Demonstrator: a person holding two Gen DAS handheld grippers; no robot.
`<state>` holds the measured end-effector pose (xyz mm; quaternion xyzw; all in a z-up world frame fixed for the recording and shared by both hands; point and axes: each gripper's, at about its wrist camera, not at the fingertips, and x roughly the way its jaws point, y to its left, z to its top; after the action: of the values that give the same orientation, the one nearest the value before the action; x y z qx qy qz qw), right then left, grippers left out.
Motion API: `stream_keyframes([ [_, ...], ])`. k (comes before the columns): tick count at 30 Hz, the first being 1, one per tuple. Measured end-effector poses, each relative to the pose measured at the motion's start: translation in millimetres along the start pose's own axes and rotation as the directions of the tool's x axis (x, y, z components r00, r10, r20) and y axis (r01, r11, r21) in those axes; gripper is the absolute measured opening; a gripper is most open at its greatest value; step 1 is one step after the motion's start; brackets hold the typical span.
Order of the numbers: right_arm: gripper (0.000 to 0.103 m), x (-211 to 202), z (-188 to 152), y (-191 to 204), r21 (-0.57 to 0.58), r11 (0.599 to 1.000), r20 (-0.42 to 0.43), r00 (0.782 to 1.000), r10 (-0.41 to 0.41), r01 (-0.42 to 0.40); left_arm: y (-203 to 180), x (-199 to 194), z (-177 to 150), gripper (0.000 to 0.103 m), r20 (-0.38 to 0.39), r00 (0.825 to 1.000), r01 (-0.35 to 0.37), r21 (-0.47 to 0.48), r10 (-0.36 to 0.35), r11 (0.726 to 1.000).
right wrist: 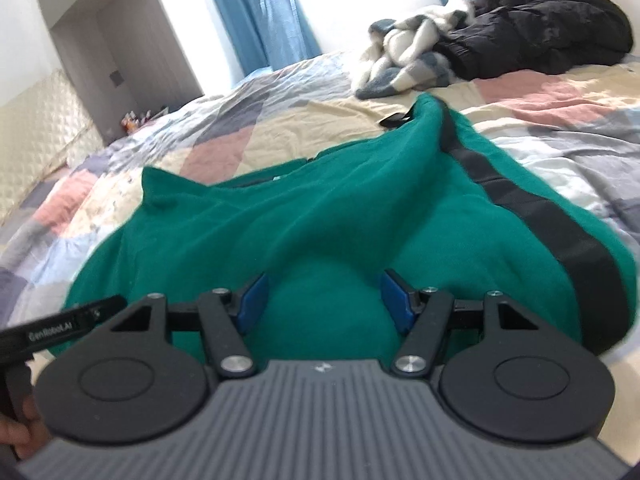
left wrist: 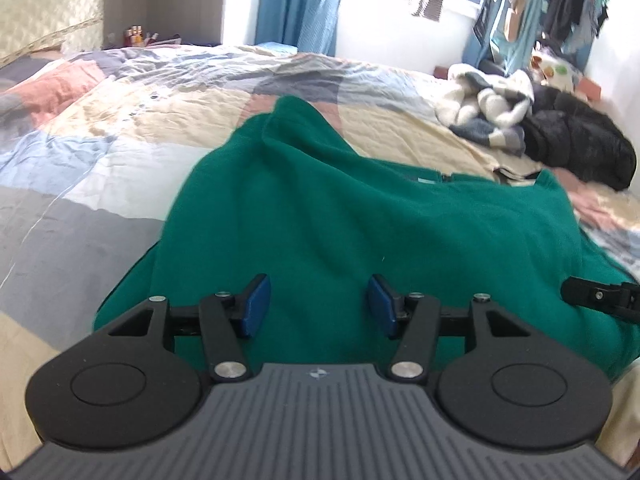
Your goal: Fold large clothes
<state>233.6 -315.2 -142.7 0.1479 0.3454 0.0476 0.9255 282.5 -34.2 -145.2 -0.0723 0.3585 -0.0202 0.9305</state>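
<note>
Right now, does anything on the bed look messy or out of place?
Yes. The green fleece garment with a black stripe lies rumpled and humped, not flat. Behind it, a white-and-grey fluffy blanket and black puffy jacket sit heaped unfolded.

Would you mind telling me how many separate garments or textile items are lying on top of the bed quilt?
3: the green garment spread nearest the grippers, a white-and-grey fleecy item bunched at the far edge, and a black puffy jacket beside it. More may lie hidden beneath that pile.

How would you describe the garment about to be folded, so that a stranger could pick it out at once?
Start at the bed with the patchwork quilt. Nearest the cameras, spread across it, lies the green garment. Unlike the white-and-grey blanket and black jacket heaped at the far side, it is solid green with a black stripe.
</note>
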Motion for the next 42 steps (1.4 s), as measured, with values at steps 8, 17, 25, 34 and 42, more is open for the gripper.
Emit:
stream_keyframes([
  [8, 0.067, -40.1, -8.0, -0.7, 0.154, 0.983, 0.029, 0.995, 0.092, -0.095, 3.2, -51.3, -8.4, 0.061, 0.058, 0.997, 0.054, -0.053, -0.051, 0.997],
  [17, 0.068, -26.0, -33.9, -10.9, 0.365, 0.918, -0.099, 0.974, 0.203, -0.155, 7.6, -66.8, -24.3, 0.061, 0.031, 0.993, 0.12, -0.148, -0.116, 0.982],
  [25, 0.088, 16.0, -51.3, -20.8, 0.534, 0.826, -0.18, 0.931, 0.317, -0.178, 12.8, -47.2, -30.2, 0.07, -0.028, 0.983, 0.173, -0.196, -0.182, 0.965],
  [34, 0.099, 26.4, -62.9, -48.1, 0.769, 0.592, -0.024, 0.916, 0.401, -0.239, 21.3, -36.4, -29.8, 0.085, -0.035, 0.966, 0.236, -0.272, -0.255, 0.933],
  [42, 0.099, 19.4, -64.7, -46.4, 0.783, 0.529, 0.069, 0.891, 0.448, -0.327, 26.3, -26.2, -36.1, 0.095, -0.055, 0.909, 0.363, -0.389, -0.414, 0.847],
])
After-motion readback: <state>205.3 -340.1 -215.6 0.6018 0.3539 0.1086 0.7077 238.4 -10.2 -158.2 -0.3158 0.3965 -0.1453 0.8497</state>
